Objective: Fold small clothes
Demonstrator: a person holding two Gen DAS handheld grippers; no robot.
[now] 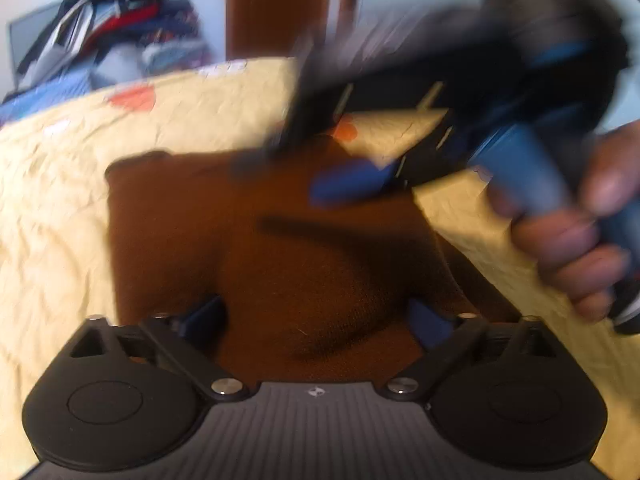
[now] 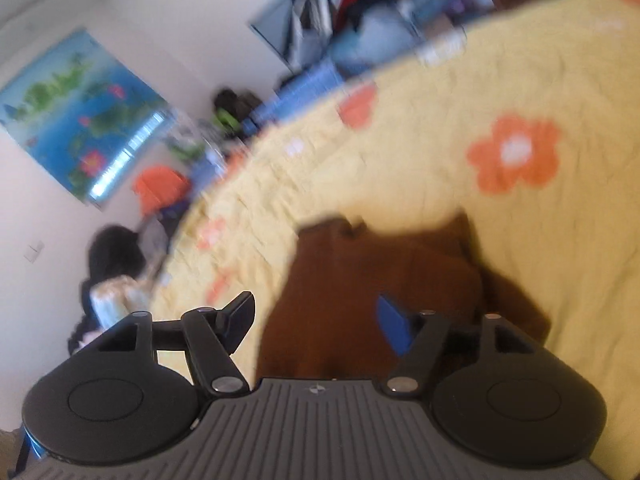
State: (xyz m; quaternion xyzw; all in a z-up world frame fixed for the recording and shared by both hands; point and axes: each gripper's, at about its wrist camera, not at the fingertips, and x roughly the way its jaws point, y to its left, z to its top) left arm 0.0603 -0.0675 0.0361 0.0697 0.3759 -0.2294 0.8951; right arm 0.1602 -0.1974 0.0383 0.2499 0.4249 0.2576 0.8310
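A brown knit garment (image 1: 256,232) lies folded on the yellow flowered bedspread (image 1: 56,208). My left gripper (image 1: 316,312) is open just above its near part, one finger on each side of a raised fold. My right gripper (image 1: 320,176), blurred by motion, hovers open over the garment's far right edge, held by a hand (image 1: 576,248). In the right wrist view the right gripper (image 2: 316,320) is open and empty above the brown garment (image 2: 360,288), which lies bunched on the bedspread (image 2: 520,240).
A pile of clothes (image 1: 120,28) sits beyond the bed's far edge, next to a brown door (image 1: 280,8). The right wrist view shows a wall poster (image 2: 80,112), clutter and a seated figure (image 2: 112,280) past the bed's left edge.
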